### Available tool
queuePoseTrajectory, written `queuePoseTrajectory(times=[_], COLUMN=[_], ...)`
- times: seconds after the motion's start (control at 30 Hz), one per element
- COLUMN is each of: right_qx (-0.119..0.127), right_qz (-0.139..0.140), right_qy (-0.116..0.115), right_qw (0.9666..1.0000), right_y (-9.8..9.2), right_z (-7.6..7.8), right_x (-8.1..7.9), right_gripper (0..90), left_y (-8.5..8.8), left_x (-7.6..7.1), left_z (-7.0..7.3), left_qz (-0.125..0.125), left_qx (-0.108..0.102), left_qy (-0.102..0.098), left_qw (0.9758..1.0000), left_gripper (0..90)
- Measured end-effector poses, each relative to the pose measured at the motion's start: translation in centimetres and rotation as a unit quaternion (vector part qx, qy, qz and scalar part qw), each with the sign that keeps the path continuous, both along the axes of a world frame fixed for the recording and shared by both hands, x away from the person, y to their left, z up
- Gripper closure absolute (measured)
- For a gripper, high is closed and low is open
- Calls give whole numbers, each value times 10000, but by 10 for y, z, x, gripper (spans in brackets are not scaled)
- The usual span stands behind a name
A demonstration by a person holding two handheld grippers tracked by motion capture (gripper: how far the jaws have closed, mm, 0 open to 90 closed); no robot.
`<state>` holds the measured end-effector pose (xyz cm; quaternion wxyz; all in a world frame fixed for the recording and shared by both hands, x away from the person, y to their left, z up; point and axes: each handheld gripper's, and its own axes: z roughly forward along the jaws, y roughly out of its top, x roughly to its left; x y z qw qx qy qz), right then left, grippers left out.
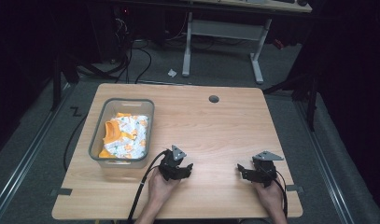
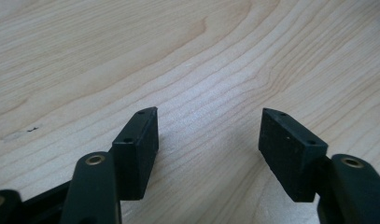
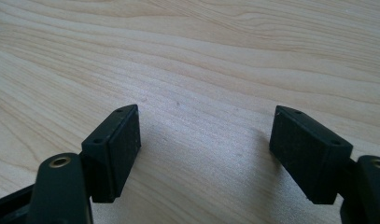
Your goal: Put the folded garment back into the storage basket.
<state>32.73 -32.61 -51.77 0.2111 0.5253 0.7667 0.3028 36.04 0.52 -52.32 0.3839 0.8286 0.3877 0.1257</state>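
A clear plastic bin (image 1: 95, 148) stands on the left part of the wooden table (image 1: 215, 126) and holds a crumpled orange and white patterned cloth (image 1: 124, 135). My left gripper (image 1: 187, 169) rests near the table's front, right of the bin, held in a hand. Its jaws stand apart over bare wood, with nothing between the black pads (image 2: 140, 151). My right gripper (image 1: 241, 169) sits at the front right, also held in a hand. It is open too, its pads (image 3: 116, 149) just above bare wood.
A round grommet hole (image 1: 214, 99) sits near the table's far edge. Cables (image 1: 143, 184) trail from both grippers toward the front edge. Beyond the table are a white desk frame (image 1: 222, 30) and dark floor with cables.
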Motion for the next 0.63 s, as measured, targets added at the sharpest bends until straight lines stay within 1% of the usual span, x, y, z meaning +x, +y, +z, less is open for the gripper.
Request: queuePoseTrajectory(times=[0.07, 0.17, 0.4, 0.63], right_qx=[-1, 1, 1, -1], right_qz=[-1, -3, -3, -5], right_qy=[1, 3, 4, -1], right_qw=[10000, 10000, 10000, 10000], right_y=[0, 0, 0, 0], right_z=[0, 0, 0, 0], right_x=[0, 0, 0, 0], right_gripper=[251, 251, 251, 251], left_y=[-1, -5, -6, -6], left_x=[-1, -4, -5, -5], left_z=[-1, -1, -1, -1], left_qz=[7, -1, 83, 98], left_qx=[28, 199, 214, 205], left_qy=[-38, -136, -116, -114], left_qw=[10000, 9997, 9997, 9997], left_gripper=[379, 368, 336, 334])
